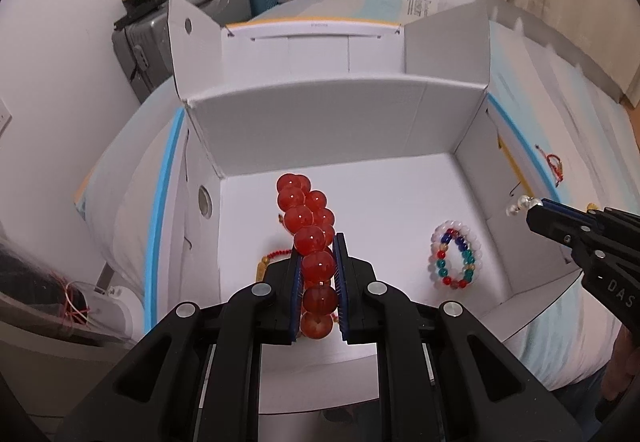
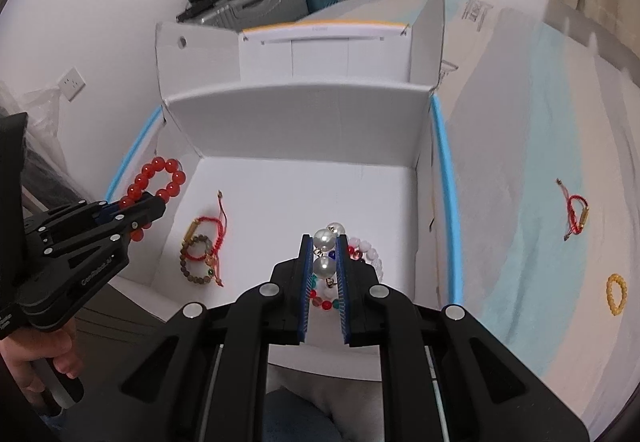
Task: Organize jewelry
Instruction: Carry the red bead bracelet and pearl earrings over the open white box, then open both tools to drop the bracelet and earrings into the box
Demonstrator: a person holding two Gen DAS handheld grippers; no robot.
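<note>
Both wrist views look down into an open white cardboard box [image 1: 340, 114] resting on a pale blue-and-white bed cover [image 2: 520, 202], the box serving as the collecting place for the jewelry.

Left gripper [image 1: 318, 270]: fingers clamped on a red bead bracelet [image 1: 306, 218], which stands up out of the jaws above the left part of the box floor. From the right wrist view the same bracelet [image 2: 158, 178] hangs over the left wall of the box, held clear of the floor.

Right gripper [image 2: 324, 262]: fingers closed together on a pearl piece [image 2: 325, 240] of large white beads with small metal links, poised over the near right part of the box.

Already in the box: a multicoloured bead bracelet with white beads [image 1: 454, 254] at the near right, directly under the right gripper; and at the near left a red cord bracelet [image 2: 208, 226] lying across a brown bead bracelet [image 2: 196, 256].

Still outside, on the cover to the right of the box: a second red cord bracelet [image 2: 576, 216] and, nearer, a small yellow bead ring [image 2: 616, 294].

Judged progress: well past the start, with three pieces stowed, two carried over the box and awaiting release, and two left to fetch
</note>
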